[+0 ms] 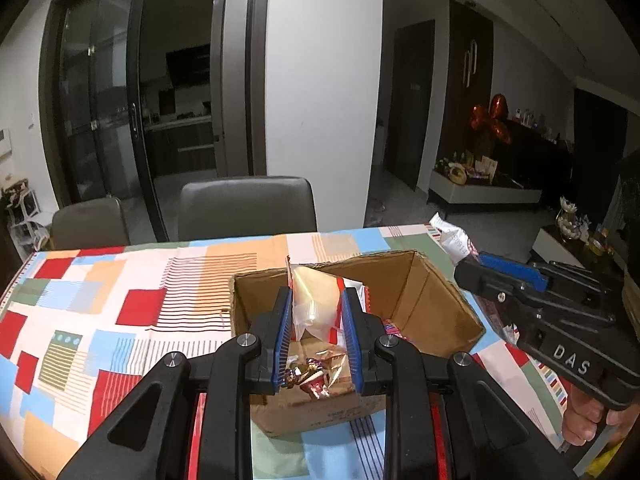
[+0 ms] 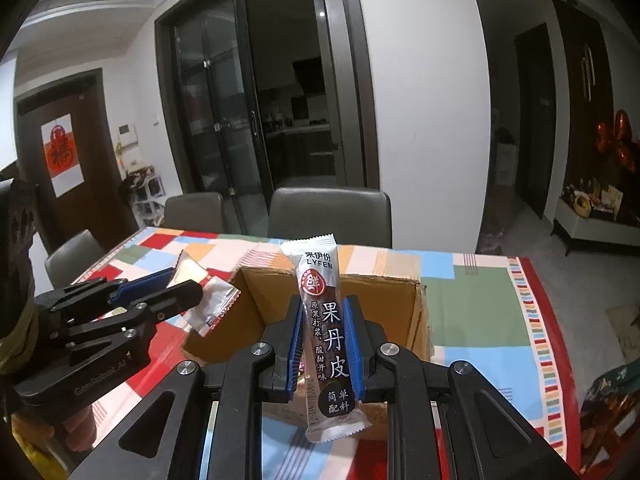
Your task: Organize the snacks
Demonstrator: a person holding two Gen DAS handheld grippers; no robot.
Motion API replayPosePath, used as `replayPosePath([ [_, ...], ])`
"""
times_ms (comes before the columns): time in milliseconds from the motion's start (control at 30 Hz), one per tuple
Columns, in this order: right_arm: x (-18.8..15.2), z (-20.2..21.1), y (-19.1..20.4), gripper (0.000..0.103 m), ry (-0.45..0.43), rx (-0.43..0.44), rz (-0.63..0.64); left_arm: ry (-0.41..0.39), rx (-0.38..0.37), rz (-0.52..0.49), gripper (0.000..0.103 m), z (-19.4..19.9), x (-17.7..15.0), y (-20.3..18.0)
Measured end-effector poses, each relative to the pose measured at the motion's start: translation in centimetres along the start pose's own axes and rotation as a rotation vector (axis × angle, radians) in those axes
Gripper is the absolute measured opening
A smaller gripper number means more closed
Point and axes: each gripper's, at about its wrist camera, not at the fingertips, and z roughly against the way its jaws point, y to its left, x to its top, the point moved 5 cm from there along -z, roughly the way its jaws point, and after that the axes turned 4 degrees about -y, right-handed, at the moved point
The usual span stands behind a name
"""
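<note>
Now both tongs carry snacks at the cardboard box.

Left gripper is clamped on a soft clear-and-red packet above the box; right gripper pinches a long fruit-leather bar mid-length, just near of it. Both look light, crinkly and slippery, best gripped mid-body. Box contents are mostly hidden, apart from some foil-wrapped candies.
</note>
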Motion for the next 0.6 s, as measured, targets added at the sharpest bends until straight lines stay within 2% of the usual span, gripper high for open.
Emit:
replayPosePath([
  [133, 0.1, -1.8, -0.8, 0.021, 0.070, 0.002, -0.026, 0.051, -0.013, 0.007, 0.025, -1.8, 0.5, -0.1],
  [233, 0.3, -3.0, -1.6, 0.021, 0.121, 0.001, -0.041, 0.083, 0.001, 0.010, 0.029, -2.7, 0.7, 0.1],
  [267, 0.3, -3.3, -1.8, 0.021, 0.137, -0.007, -0.045, 0.092, 0.014, 0.008, 0.032, -2.9, 0.7, 0.2],
  [300, 0.2, -3.5, -1.9, 0.021, 0.155, -0.015, -0.048, 0.105, 0.026, 0.008, 0.040, -3.0, 0.8, 0.3],
  [333, 0.2, -3.7, -2.1, 0.024, 0.169, -0.018, -0.054, 0.112, 0.032, 0.010, 0.043, -2.9, 0.7, 0.2],
  [433, 0.0, -3.8, -2.8, 0.048, 0.202, -0.051, -0.078, 0.143, 0.080, 0.000, 0.055, -2.6, 0.5, 0.4],
  [500, -0.1, -3.5, -2.9, 0.048, 0.204, -0.066, -0.076, 0.154, 0.119, -0.011, 0.063, -2.0, 0.3, 0.3],
  [600, -0.3, -2.9, -2.8, 0.049, 0.228, -0.091, -0.066, 0.163, 0.146, -0.026, 0.069, -1.0, 0.2, 0.2],
])
